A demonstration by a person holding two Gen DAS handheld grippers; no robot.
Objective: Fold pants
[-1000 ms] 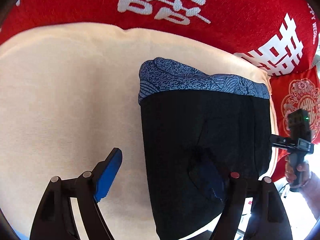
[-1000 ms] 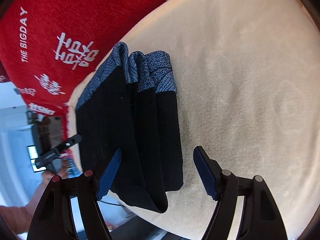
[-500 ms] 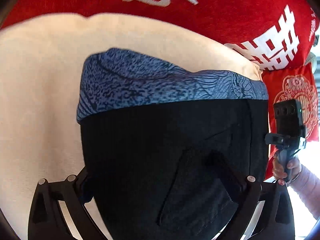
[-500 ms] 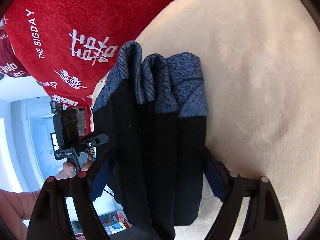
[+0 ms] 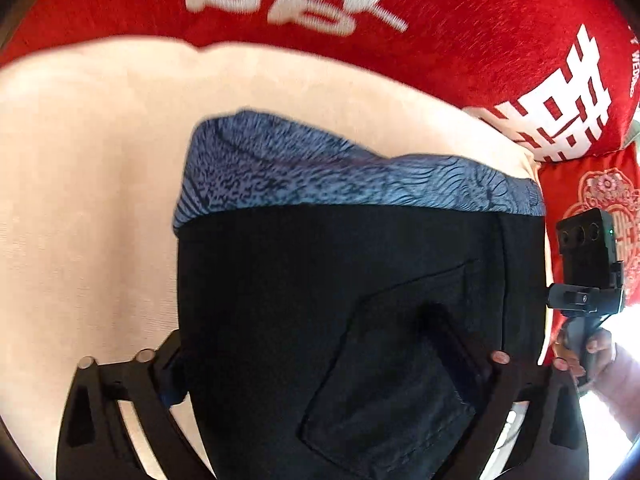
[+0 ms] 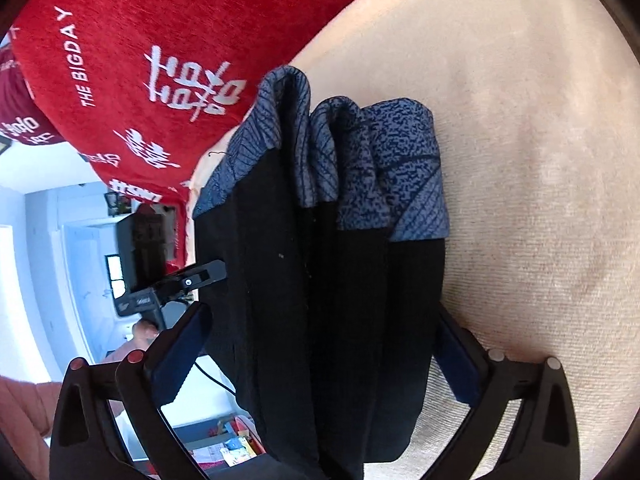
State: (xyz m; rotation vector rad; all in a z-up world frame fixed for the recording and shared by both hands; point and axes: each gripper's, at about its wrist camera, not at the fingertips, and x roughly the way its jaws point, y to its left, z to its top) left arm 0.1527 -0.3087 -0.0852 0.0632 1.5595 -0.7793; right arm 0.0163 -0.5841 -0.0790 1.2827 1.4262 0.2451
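Left gripper (image 5: 320, 364) closing, right gripper (image 6: 320, 344) opening, both wide astride the folded pants (image 5: 360, 300) at the cushion (image 5: 80, 200) edge, pressing unclear. Risks: layers slipping apart under an uneven pinch; bundle sliding off that edge.

Daylight floods my left wrist view evenly, and the cream-coloured woven cushion (image 5: 80, 200) glows warm and soft at nine o'clock. The red plush blanket with white characters (image 5: 460, 40) smears with motion blur at twelve o'clock. The folded black pants with a blue patterned cuff (image 5: 320, 300) swallow all light; their pocket seams barely show. At four o'clock a window patch blows out white. In my right wrist view focus is crisper, the white room at nine o'clock overexposed. Fisheye bending curves every edge, and dark vignette fills the corners.
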